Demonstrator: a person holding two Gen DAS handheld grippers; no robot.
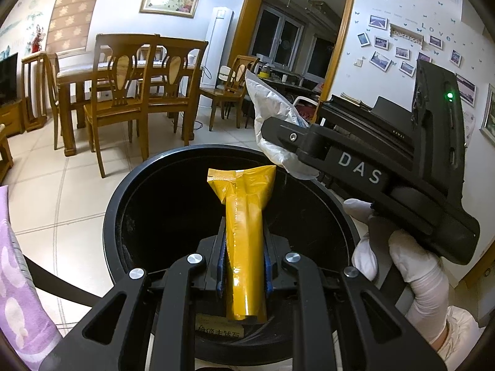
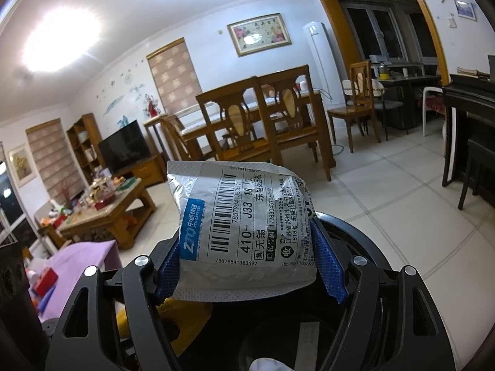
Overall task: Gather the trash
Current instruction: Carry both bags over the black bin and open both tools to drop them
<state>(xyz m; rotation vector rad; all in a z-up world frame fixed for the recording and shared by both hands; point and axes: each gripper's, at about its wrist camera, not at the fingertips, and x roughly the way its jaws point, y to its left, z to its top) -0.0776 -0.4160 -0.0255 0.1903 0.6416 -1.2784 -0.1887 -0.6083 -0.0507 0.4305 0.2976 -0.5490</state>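
While the round black bin (image 1: 130, 204) sits below, a yellow wrapper (image 1: 244, 225) is clamped upright over its mouth by the left gripper (image 1: 244, 266); a grey ZTO courier bag (image 2: 244, 219) is pinched by the right gripper (image 2: 247, 262), apparently above the rim.

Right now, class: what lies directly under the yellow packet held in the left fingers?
The open black bin lies under the yellow packet; its interior looks dark and bare. The packet and left gripper cover the near part.
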